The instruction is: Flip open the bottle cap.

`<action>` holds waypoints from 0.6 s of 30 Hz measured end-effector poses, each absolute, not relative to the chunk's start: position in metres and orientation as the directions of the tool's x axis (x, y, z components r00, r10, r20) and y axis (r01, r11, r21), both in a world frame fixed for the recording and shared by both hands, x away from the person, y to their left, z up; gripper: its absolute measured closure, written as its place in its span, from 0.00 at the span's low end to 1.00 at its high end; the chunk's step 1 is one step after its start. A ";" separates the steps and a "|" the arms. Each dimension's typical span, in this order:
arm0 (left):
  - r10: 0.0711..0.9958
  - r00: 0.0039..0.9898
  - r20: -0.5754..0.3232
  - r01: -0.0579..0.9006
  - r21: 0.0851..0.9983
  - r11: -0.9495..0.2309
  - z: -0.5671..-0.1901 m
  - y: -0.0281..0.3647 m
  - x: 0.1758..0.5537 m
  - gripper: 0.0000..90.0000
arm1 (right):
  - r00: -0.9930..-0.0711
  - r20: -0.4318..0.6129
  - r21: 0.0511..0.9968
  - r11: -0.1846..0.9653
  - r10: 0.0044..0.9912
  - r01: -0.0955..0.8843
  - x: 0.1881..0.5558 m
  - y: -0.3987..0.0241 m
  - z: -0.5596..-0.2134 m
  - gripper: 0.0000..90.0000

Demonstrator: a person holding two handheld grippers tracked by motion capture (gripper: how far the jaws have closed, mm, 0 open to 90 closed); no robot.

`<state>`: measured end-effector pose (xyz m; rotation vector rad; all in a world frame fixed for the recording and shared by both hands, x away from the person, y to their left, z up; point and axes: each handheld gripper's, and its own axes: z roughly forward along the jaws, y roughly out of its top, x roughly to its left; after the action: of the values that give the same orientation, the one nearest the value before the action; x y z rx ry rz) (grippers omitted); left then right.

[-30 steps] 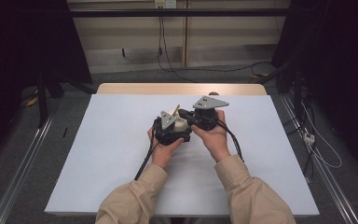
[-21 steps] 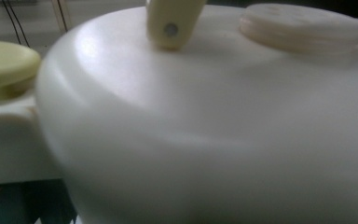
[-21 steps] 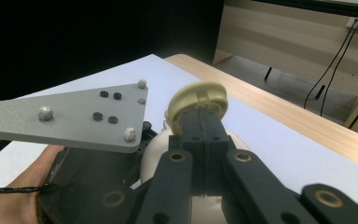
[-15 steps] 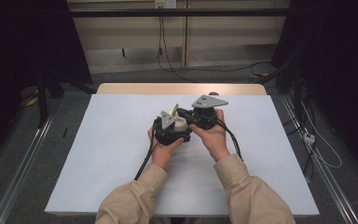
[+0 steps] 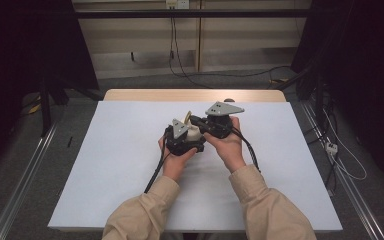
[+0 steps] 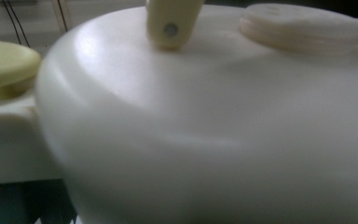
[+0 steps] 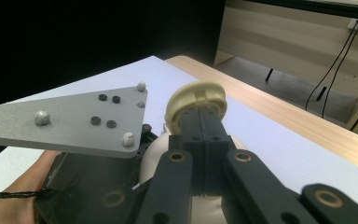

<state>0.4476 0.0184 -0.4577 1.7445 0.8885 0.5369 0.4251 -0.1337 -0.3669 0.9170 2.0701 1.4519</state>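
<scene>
A cream-white rounded container (image 5: pixel 196 133) is held just above the white table between both hands. Its smooth body (image 6: pixel 205 140) sits very close in the left gripper view, with a pale yellow hinge piece (image 6: pixel 172 23) on top and a ribbed disc (image 6: pixel 303 25) beside it. My left gripper (image 5: pixel 182 140) clasps the container from the left; its jaws are hidden behind the body. My right gripper (image 7: pixel 200 114) is shut on the edge of the pale yellow round lid (image 7: pixel 196 100), which stands tilted up (image 5: pixel 187 117).
A white sheet (image 5: pixel 290 165) covers the table, with a wooden strip (image 5: pixel 190 95) along the far edge. The left gripper's grey plate (image 7: pixel 70 119) is close on the left in the right gripper view. Cables (image 5: pixel 345 160) lie on the floor at the right.
</scene>
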 end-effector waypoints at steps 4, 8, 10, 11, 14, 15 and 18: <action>0.779 0.624 -0.062 0.305 0.937 -0.169 -0.458 0.019 0.448 0.06 | -0.678 0.015 0.939 0.223 0.735 0.263 0.426 -0.134 -0.367 1.00; 0.779 0.624 -0.063 0.305 0.937 -0.169 -0.458 0.019 0.448 0.06 | -0.680 0.016 0.939 0.223 0.733 0.262 0.427 -0.134 -0.367 1.00; 0.779 0.624 -0.063 0.305 0.937 -0.169 -0.458 0.019 0.448 0.06 | -0.680 0.013 0.939 0.225 0.733 0.260 0.427 -0.133 -0.367 1.00; 0.779 0.624 -0.062 0.305 0.937 -0.169 -0.458 0.019 0.448 0.06 | -0.681 0.011 0.937 0.229 0.733 0.262 0.427 -0.133 -0.366 1.00; 0.780 0.623 -0.064 0.306 0.937 -0.167 -0.458 0.018 0.448 0.06 | -0.680 0.011 0.940 0.225 0.733 0.257 0.427 -0.133 -0.366 1.00; 0.780 0.623 -0.064 0.306 0.937 -0.168 -0.458 0.018 0.448 0.06 | -0.680 0.010 0.940 0.225 0.733 0.257 0.427 -0.133 -0.366 1.00; 0.780 0.622 -0.064 0.306 0.937 -0.168 -0.458 0.018 0.448 0.06 | -0.682 0.009 0.941 0.224 0.731 0.253 0.427 -0.133 -0.365 1.00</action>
<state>0.4476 0.0184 -0.4576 1.7454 0.8886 0.5374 0.4272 -0.1328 -0.3655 0.9054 2.0653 1.4587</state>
